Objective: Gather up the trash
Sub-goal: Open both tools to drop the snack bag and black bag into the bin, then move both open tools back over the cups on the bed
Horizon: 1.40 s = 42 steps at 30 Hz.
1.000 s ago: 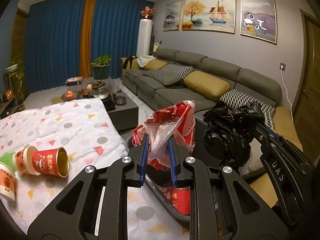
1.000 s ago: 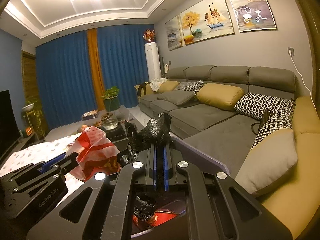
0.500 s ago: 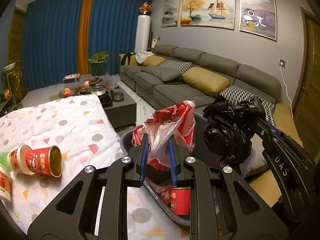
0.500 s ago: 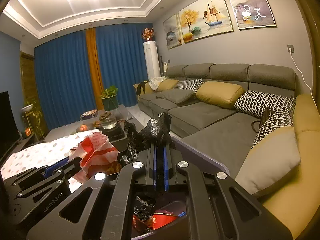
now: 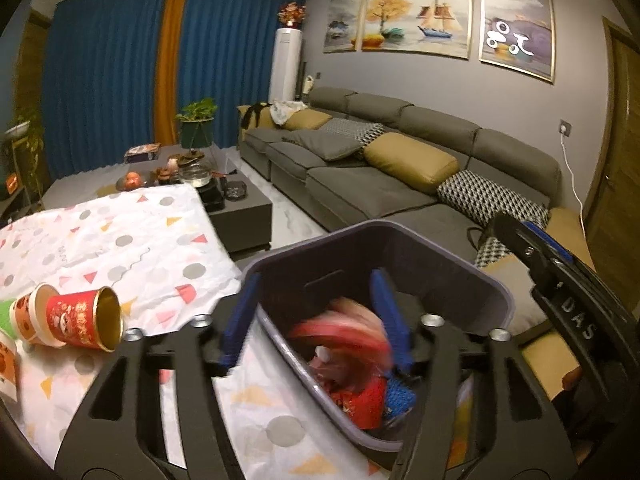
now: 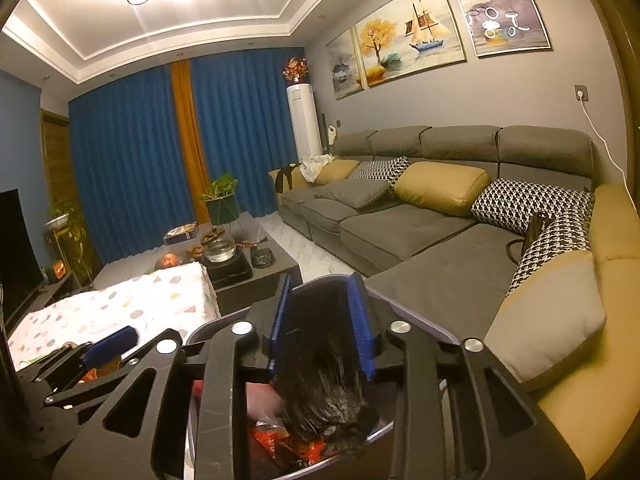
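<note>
My left gripper (image 5: 316, 316) hangs over the dark trash bin (image 5: 380, 229), its jaws opening wide. The red plastic bag (image 5: 344, 336) is a blur below the blue pads, falling free into the bin onto red trash. In the right wrist view my right gripper (image 6: 320, 320) is over the same bin (image 6: 404, 310), jaws opening. The black plastic bag (image 6: 320, 372) streaks downward between and below its pads, no longer pinched. Red paper cups (image 5: 80, 320) lie on their sides on the table at the left. Each gripper shows in the other's view: the right gripper (image 5: 560, 280) and the left gripper (image 6: 112, 344).
The table wears a white cloth (image 5: 120, 240) with coloured dots and triangles, and the bin stands at its right edge. A grey sofa (image 5: 380, 184) with yellow and patterned cushions runs along the right. A low coffee table (image 5: 240, 204) with a kettle and fruit stands beyond.
Both grippers have opened. The red bag left the left jaws and the black bag left the right jaws, and both are dropping into the bin. The hands stayed in place.
</note>
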Available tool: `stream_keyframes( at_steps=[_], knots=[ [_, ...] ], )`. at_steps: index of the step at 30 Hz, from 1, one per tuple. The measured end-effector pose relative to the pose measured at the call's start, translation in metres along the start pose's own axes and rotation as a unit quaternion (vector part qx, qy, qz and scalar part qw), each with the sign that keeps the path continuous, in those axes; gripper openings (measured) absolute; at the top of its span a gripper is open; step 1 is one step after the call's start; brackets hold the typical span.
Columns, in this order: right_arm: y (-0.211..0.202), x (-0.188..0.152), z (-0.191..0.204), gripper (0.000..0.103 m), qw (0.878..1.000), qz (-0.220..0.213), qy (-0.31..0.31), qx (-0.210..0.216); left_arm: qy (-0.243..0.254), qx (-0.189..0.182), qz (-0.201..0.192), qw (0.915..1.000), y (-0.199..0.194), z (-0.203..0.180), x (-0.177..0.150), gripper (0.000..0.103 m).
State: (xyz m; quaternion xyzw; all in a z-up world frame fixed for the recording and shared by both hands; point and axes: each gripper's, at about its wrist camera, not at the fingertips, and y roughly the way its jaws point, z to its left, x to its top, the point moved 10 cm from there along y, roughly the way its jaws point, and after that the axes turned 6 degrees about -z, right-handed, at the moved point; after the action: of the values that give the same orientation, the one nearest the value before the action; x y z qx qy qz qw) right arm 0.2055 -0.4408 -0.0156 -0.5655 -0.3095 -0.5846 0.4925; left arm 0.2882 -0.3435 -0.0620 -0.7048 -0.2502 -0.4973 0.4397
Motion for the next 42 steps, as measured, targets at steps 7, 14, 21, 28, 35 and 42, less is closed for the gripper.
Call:
stream_keyframes(
  at_steps=[7,14,21,28,35,42],
  knots=[
    [-0.006,0.004,0.002,0.056,1.000,-0.008,0.004,0.002,-0.019,0.055,-0.016,0.9982,-0.016,0.032,0.003,0.083],
    [-0.021,-0.001,0.015,0.079,1.000,-0.015,-0.003,0.005,-0.034,0.130,-0.032,0.9904,-0.050,0.083,0.000,0.088],
    [-0.034,-0.022,0.055,0.083,0.999,0.004,-0.018,0.039,-0.048,0.208,-0.045,0.9760,-0.098,0.155,-0.011,0.088],
    [-0.041,-0.052,0.121,0.083,0.994,0.030,-0.039,0.094,-0.063,0.296,-0.035,0.9525,-0.147,0.241,-0.034,0.088],
    [-0.044,-0.072,0.184,0.083,0.986,0.047,-0.061,0.145,-0.100,0.344,-0.021,0.9336,-0.187,0.310,-0.061,0.088],
    [-0.033,-0.087,0.228,0.083,0.981,0.060,-0.076,0.165,-0.103,0.329,-0.010,0.9387,-0.193,0.331,-0.073,0.088]
  ],
)
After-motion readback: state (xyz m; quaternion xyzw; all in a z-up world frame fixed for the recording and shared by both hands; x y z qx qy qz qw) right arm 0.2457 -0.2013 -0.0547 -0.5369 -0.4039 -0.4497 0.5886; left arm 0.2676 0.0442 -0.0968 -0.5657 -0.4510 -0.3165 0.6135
